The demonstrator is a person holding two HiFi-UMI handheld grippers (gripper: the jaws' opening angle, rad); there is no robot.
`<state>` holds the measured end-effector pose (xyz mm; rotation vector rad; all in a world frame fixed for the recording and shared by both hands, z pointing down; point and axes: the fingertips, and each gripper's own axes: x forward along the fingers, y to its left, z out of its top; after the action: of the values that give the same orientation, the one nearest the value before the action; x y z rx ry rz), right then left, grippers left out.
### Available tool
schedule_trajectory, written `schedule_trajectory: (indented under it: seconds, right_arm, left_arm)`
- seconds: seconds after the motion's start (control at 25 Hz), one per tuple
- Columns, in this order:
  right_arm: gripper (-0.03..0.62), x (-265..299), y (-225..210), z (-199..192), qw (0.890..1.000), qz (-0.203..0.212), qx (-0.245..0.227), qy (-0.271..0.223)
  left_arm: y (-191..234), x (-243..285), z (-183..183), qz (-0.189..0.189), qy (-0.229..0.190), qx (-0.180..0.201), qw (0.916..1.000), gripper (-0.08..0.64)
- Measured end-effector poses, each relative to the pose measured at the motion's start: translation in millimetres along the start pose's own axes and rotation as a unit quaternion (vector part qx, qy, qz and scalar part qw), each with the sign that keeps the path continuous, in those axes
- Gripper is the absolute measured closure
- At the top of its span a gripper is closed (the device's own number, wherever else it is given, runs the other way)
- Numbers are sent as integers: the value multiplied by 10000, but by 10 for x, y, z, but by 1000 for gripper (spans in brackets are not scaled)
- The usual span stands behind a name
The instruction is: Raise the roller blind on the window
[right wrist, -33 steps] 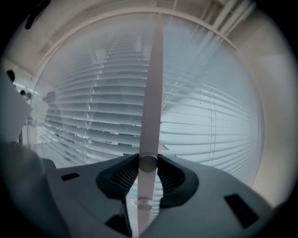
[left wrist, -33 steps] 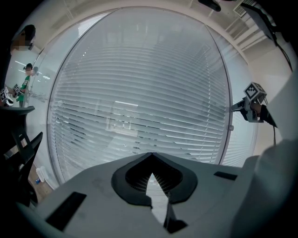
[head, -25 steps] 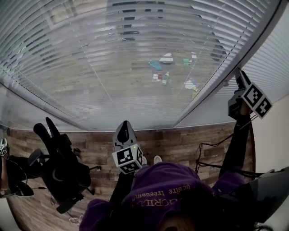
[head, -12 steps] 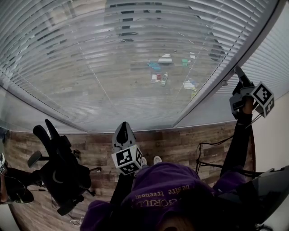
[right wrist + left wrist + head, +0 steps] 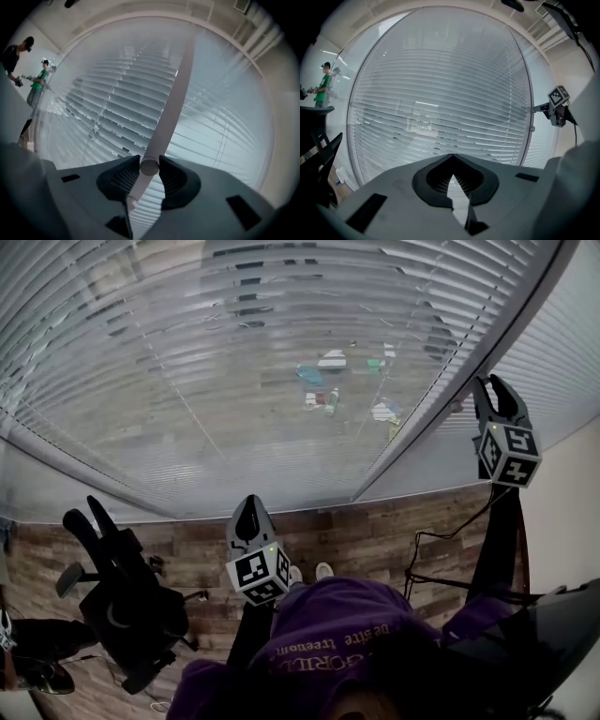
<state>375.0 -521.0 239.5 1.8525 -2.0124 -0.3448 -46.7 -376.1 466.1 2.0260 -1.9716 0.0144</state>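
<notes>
The slatted blind [image 5: 234, 362] hangs lowered over the whole window, and it also fills the left gripper view [image 5: 440, 93] and the right gripper view [image 5: 112, 103]. My right gripper [image 5: 497, 390] is raised at the right, next to the window's upright frame post [image 5: 422, 418]. It is shut on a pale round wand [image 5: 168, 103] that runs up from between its jaws. It also shows small in the left gripper view [image 5: 537, 108]. My left gripper [image 5: 249, 507] is held low in the middle, away from the blind. Its jaws [image 5: 452, 157] meet at the tips with nothing between them.
A black office chair [image 5: 122, 606] stands on the wood floor at lower left. A dark cable [image 5: 441, 540] lies on the floor below the right arm. My purple hood [image 5: 347, 634] fills the bottom. Two people [image 5: 40, 77] stand far off at the left.
My right gripper has turned and shifted slightly up and left toward the frame post. The left gripper has hardly moved.
</notes>
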Motion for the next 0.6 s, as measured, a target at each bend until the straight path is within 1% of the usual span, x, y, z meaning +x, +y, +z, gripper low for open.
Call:
schedule_trajectory:
  seconds: [0.12,0.24,0.32,0.4,0.48,0.56,0.6]
  right_arm:
    - [467,-38,15,-24,9982,-69,-591,45]
    - [468,-28,56,-32,9920,-175,-1245,82]
    - [468,16,73,-26,9881,-238,-1517,127]
    - [468,39,76,-25,9870,-276,-1575,177]
    - [468,41,67,-28,9880,-308,-1492,238]
    - [468,46,48,-38,9913,-335,-1238,306]
    - [468,51,36,-46,9937,-344,-1017,324]
  left_arm:
    - [-17,-5,-13,-8,1,3,10000,558]
    - [-15,4,-19,-9,2,13,10000,558]
    - [-12,14,-1,-9,-2,19,10000,558]
    - [-14,19,12,-10,-11,21,10000,558]
    - [-16,20,11,-3,-13,10,10000,558]
    - [-13,19,5,11,-8,-3,10000,558]
    - [-10,18,3,20,-9,-8,10000,558]
